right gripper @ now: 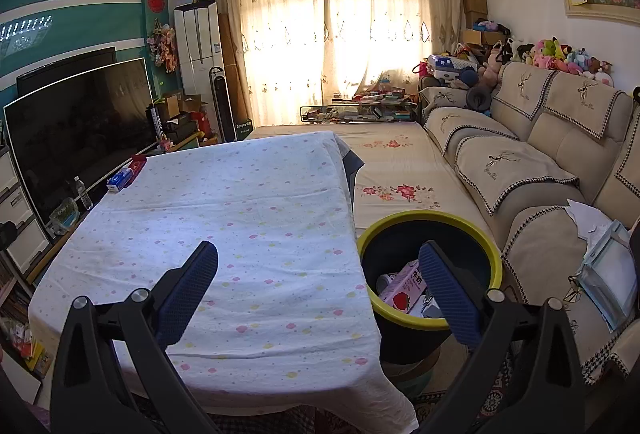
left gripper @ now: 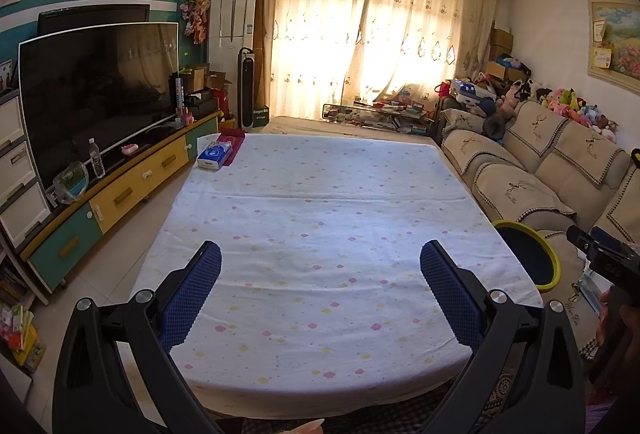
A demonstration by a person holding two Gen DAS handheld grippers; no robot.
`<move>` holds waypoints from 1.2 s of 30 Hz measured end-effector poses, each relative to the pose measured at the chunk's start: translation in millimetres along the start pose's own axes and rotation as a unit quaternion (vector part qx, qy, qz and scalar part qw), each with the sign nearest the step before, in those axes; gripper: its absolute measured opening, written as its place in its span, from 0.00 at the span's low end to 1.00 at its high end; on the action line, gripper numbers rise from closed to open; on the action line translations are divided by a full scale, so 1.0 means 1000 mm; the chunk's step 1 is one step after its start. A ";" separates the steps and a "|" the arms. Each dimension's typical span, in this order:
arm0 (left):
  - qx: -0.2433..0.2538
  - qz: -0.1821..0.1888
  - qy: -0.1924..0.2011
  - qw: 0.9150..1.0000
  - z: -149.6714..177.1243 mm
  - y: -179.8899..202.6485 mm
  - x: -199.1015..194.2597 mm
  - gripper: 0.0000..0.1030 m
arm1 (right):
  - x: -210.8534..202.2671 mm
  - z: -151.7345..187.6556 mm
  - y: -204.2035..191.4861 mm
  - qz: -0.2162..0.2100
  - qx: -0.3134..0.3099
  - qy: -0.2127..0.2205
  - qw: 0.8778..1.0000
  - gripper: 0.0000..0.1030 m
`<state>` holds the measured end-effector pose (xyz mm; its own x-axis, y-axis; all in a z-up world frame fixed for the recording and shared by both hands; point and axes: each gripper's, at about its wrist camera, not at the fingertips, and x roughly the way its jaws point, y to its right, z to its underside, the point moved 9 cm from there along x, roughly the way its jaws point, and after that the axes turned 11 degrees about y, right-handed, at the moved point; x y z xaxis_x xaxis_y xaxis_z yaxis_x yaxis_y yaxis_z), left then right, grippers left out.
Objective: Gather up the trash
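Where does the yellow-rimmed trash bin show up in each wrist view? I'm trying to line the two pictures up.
Left wrist view: the trash bin sits at the right edge, beside the table's right side, partly hidden by the tablecloth.
Right wrist view: the trash bin is low and right of centre, behind the right claw's right finger, with a pink carton inside.
Shared landmark: the blue tissue pack on the table's far left corner.

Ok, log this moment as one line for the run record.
left gripper: open, empty | right gripper: open, empty | bin: beside table, holds pink carton | table: tissue pack at far corner
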<state>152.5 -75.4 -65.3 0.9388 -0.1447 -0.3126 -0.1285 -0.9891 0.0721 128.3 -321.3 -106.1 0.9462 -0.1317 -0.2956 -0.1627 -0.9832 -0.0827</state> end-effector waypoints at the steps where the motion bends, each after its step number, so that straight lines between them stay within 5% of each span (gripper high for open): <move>1: 0.000 0.000 0.000 1.000 0.001 0.000 0.000 0.95 | 0.000 0.000 0.000 0.000 0.000 0.000 1.000 0.93; 29: -0.005 0.030 0.008 0.999 0.000 0.009 0.000 0.95 | 0.001 0.001 -0.001 0.000 0.000 -0.003 1.000 0.93; 36: 0.000 0.021 -0.023 1.000 0.005 0.003 0.022 0.95 | 0.013 0.013 -0.008 -0.010 -0.001 -0.012 1.000 0.93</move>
<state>171.5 -81.4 -77.1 0.9172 -0.1866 -0.3521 -0.1671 -0.9822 0.0852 138.8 -313.7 -121.4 0.9422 -0.1097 -0.3167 -0.1440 -0.9857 -0.0870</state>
